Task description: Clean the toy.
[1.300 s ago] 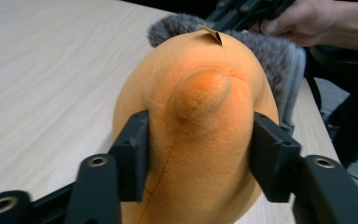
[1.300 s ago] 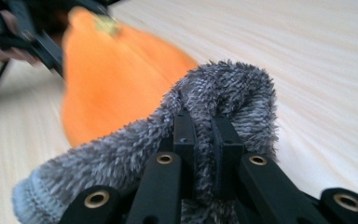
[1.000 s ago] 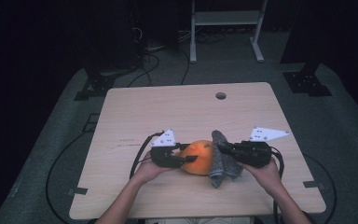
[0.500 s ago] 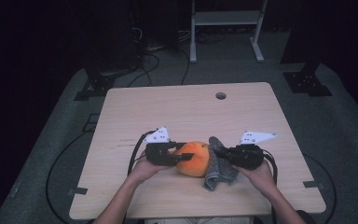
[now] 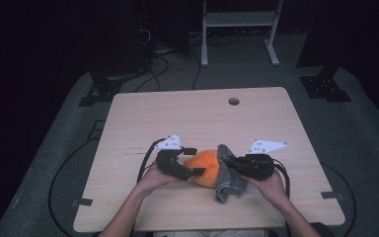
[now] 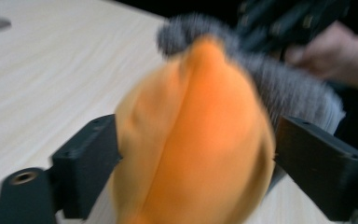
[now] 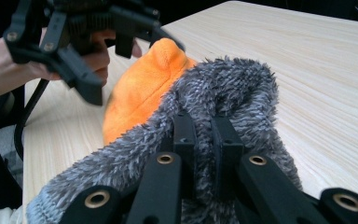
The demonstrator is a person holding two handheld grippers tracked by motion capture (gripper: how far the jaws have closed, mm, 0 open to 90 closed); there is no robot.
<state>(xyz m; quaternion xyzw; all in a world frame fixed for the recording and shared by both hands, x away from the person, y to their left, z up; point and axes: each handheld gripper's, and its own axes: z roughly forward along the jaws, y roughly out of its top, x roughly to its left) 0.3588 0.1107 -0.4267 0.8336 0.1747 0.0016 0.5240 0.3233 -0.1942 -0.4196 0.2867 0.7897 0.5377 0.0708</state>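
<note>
Dark room all around: black stands, loose cables on grey carpet and a white metal frame [image 5: 238, 19] at the back. Below them I have the pale wooden table [image 5: 197, 118], with a small round hole [image 5: 234, 101] near its far edge.

Starting at the left in the high view, my left gripper [image 5: 192, 161] sits near the front edge, held in the person's left hand [image 5: 154, 178], its cable looping off to the left. Its jaws have just been opening. They now stand spread on either side of the orange plush piece [image 5: 205, 167]. In the left gripper view the orange piece [image 6: 196, 140] sits between the two black jaws, and the picture is too blurred for me to say whether the pads touch it; I read them as parted.

At the middle, the orange piece rests on the table with the grey fuzzy cloth [image 5: 225, 174] draped against its right side, touching it and trailing toward the front edge.

On the right, my right gripper [image 5: 233, 163] is in the person's right hand [image 5: 270, 183]. In the right gripper view its jaws are pinched together on a fold of the grey cloth [image 7: 223, 93], with the orange piece [image 7: 144, 84] just behind.
</note>
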